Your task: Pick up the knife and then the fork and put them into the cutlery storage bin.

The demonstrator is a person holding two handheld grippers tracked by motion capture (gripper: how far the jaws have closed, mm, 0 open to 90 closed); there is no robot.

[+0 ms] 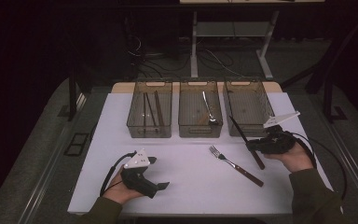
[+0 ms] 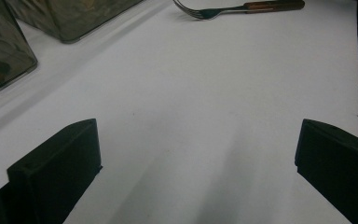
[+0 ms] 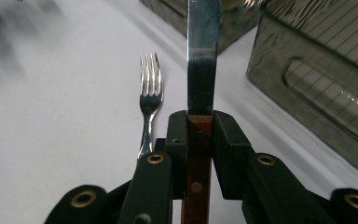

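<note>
Right gripper (image 3: 199, 126) clamped on knife (image 3: 201, 51) handle, lifted near right bin (image 1: 248, 107); keep blade level, clear the rim, lower inside before releasing; left gripper (image 1: 150, 173) rests jaws apart, fork (image 1: 235, 165) on table (image 1: 186, 186).

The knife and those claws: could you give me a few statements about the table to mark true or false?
1. The right claw is clamped on the knife by its wooden handle. True.
2. The fork lies inside the middle bin. False: it lies on the white table, in front of the bins.
3. The left claw has its jaws wide apart with nothing between them. True.
4. The right-hand bin already holds several knives. False: no cutlery shows in it.
5. The left-hand bin holds long dark sticks. True.
</note>
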